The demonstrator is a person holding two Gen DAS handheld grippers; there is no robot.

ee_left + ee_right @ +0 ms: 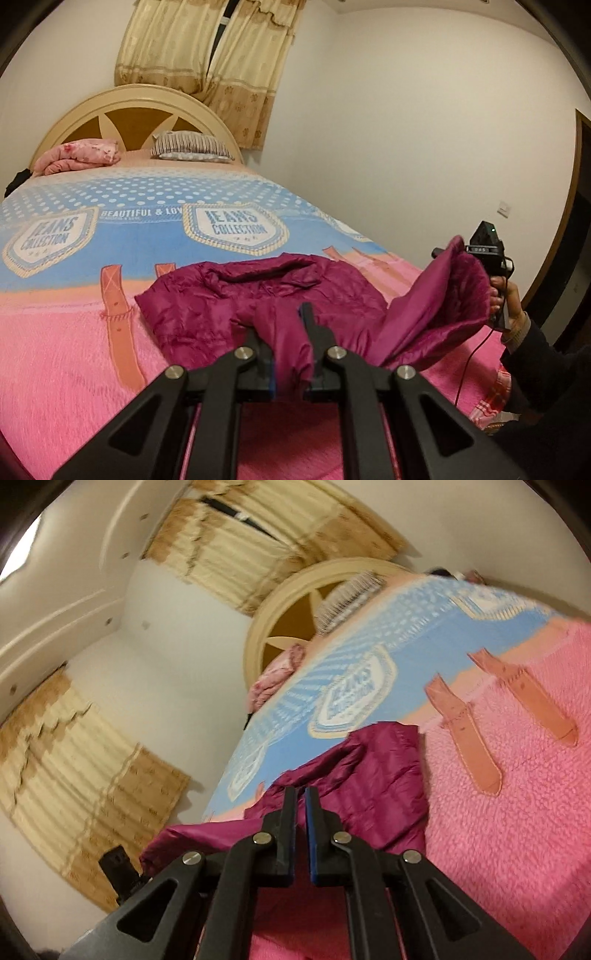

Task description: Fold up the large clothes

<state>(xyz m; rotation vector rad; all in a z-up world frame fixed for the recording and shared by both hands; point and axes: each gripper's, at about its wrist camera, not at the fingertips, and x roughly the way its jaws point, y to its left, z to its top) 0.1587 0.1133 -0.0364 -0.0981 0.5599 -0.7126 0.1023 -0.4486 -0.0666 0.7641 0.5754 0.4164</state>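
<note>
With both tongs clenched on the near hem of the magenta jacket (258, 295), the left gripper (291, 343) and right gripper (301, 812) seem mid-fold; next, carry that hem forward onto the jacket body lying ahead on the bed (74, 369).

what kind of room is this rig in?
Almost certainly a home bedroom. A bed with a blue and pink printed blanket fills the view, with an arched headboard, a striped pillow against it, and beige curtains on the wall behind. The magenta jacket lies on the bed.
</note>
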